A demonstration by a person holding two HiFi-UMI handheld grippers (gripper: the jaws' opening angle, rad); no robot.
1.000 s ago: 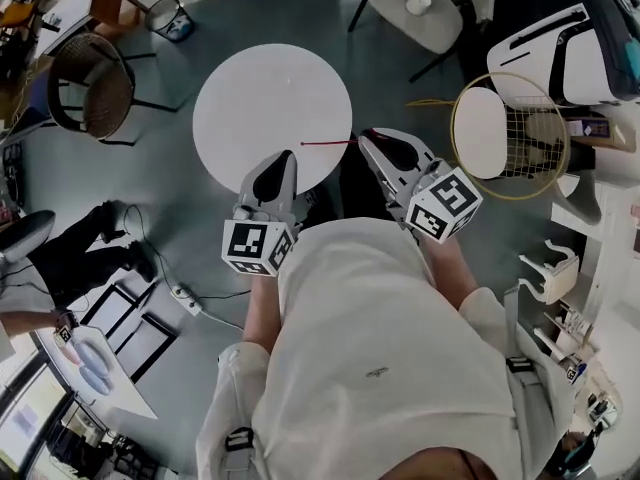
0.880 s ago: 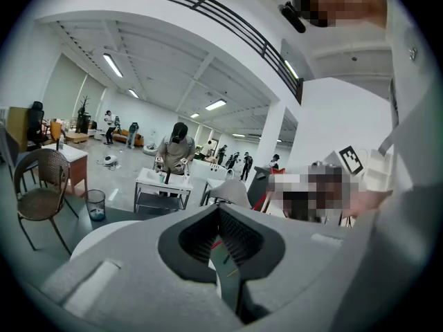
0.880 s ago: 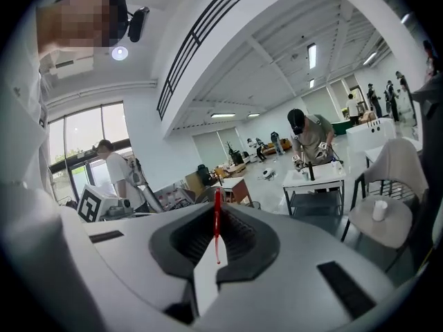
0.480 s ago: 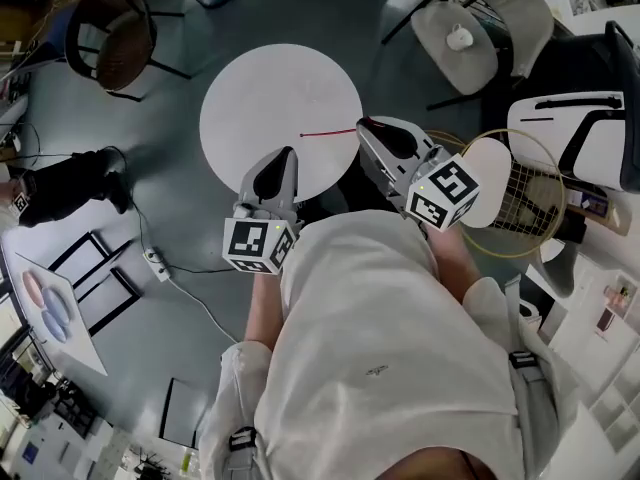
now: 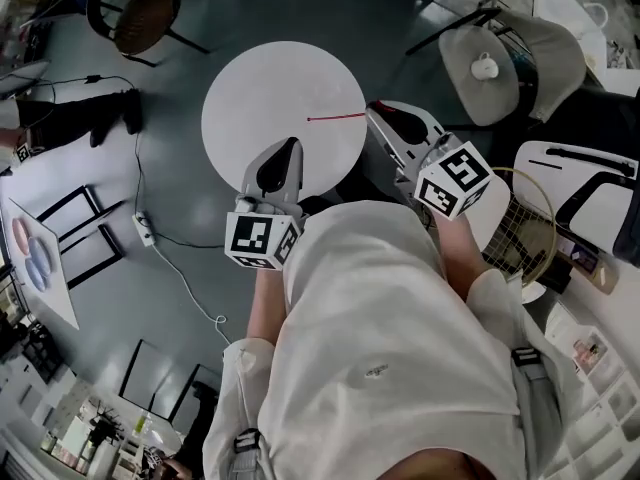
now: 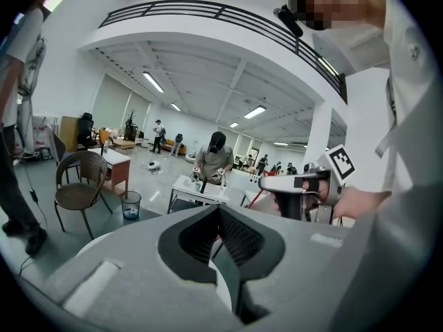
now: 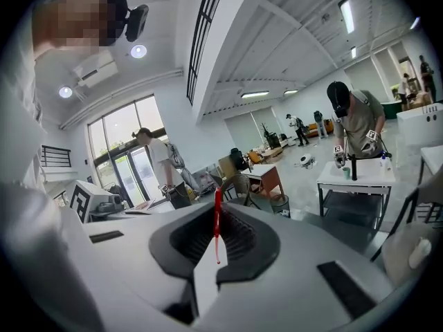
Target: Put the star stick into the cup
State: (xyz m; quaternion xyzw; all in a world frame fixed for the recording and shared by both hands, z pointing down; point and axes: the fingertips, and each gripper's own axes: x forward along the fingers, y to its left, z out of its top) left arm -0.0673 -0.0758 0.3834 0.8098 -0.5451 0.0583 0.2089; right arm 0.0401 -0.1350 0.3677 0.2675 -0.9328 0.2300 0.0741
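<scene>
Person turned beside round bench (image 5: 250, 88); right tool (image 5: 371, 111) pinched red stick (image 5: 335, 117) level, tip forward, likely for carrying; left tool (image 5: 292, 145) closed, empty, spare.

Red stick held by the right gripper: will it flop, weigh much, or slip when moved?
The red stick juts out straight from the right gripper without sagging, so probably fairly stiff. It is very thin, so likely light. Clamped only at one end, it might pivot or slip if bumped.

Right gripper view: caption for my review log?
Right gripper shut on the thin red stick, poking out past its tips.
</scene>
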